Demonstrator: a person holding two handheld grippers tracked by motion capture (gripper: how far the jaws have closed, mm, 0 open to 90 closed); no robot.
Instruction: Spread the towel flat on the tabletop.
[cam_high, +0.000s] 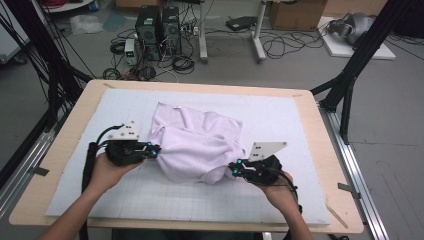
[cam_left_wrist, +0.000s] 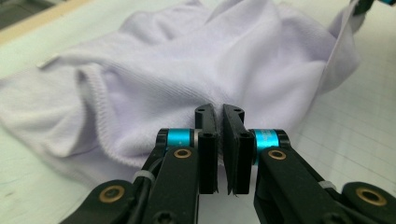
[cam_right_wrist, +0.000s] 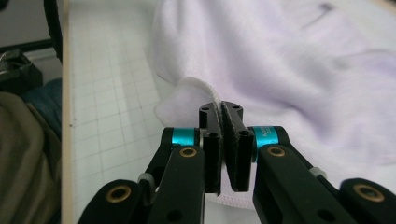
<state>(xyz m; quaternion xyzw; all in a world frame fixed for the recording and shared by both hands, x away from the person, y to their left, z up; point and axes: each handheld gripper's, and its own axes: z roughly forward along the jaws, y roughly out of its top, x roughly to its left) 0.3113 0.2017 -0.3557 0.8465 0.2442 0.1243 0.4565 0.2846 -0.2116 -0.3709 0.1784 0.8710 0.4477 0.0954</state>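
A pale lilac cloth (cam_high: 195, 142) lies crumpled in the middle of the white grid mat (cam_high: 280, 115). My left gripper (cam_high: 156, 150) is at the cloth's left edge. In the left gripper view its jaws (cam_left_wrist: 219, 114) are pressed together with a thin strip of the cloth (cam_left_wrist: 187, 70) between them. My right gripper (cam_high: 234, 168) is at the cloth's near right corner. In the right gripper view it (cam_right_wrist: 220, 109) is shut on the hemmed edge of the cloth (cam_right_wrist: 289, 60), and the hem sticks out above and below the jaws. A hand holds each gripper.
The mat covers a wooden table (cam_high: 330, 150) with a bare rim all around. Black frame posts (cam_high: 357, 55) stand at both far corners. Computer towers (cam_high: 157, 27), cables and a cardboard box (cam_high: 297, 12) are on the floor beyond.
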